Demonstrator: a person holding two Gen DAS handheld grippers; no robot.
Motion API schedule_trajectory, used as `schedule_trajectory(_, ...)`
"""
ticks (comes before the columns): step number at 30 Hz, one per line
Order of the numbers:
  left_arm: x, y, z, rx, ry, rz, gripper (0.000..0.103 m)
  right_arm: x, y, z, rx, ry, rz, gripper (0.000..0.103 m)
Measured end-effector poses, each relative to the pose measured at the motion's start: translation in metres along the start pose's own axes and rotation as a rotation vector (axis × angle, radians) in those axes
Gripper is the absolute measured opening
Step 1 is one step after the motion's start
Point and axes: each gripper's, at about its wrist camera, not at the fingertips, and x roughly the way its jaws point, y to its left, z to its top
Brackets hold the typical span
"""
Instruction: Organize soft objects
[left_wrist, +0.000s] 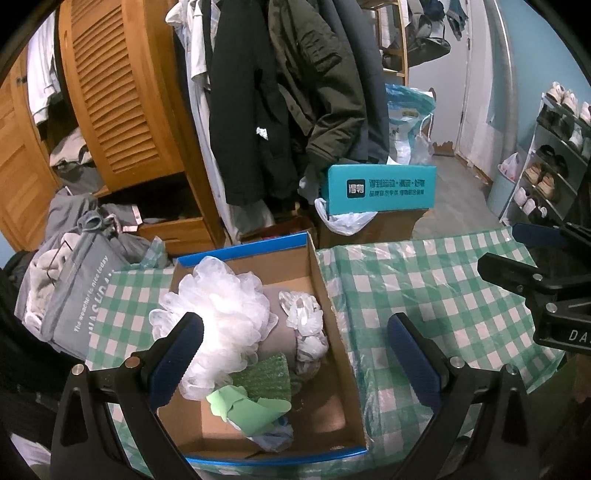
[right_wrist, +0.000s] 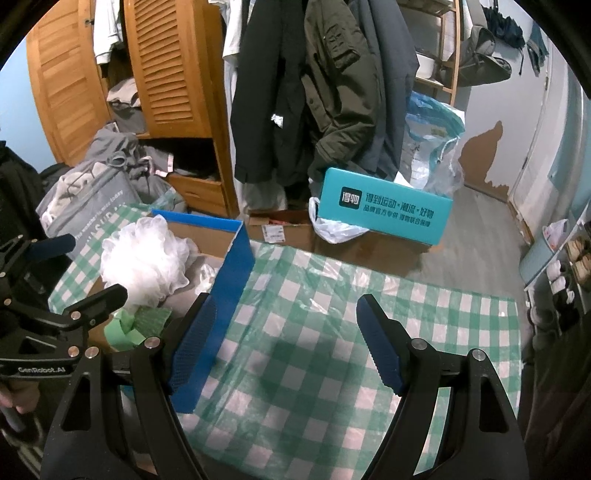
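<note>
Both tools, left tool (left_wrist: 295, 363) and right tool (right_wrist: 286, 339), hang spread and empty. The white mesh bath pouf (left_wrist: 218, 314) already lies inside the blue-edged cardboard box (left_wrist: 334, 306); the green-checked surface (right_wrist: 332, 350) beside the box looks bare, so sorting seems nearly finished.

Cardboard box (left_wrist: 332, 295) — glossy plastic tablecloth (left_wrist: 424, 295)

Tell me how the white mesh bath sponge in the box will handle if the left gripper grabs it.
The bath sponge looks like bunched, airy netting, so it will probably squash between the jaws and weigh very little. Its loose ruffles seem likely to snag rather than slip. It sits piled on other items in the cardboard box, so lifting it may nudge them.
</note>
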Motion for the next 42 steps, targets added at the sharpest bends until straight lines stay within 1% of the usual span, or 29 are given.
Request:
schedule_trajectory(9,0.0018,0.0003,-0.0018,0.013,0.011,0.009,0.101,-0.0010,-0.0014,0.0000,-0.001,0.000,-0.001,0.079)
schedule_trajectory(14,0.0029,-0.0026,-0.0032,0.029,0.013,0.034,0.101,-0.0002,-0.0009,-0.0001,-0.005,0.001,0.000,0.079)
schedule_trajectory(42,0.0029,-0.0065,-0.0065,0.030,0.020,0.033,0.101,-0.0008,0.0001,-0.0012,-0.007,0.003,-0.001,0.079)
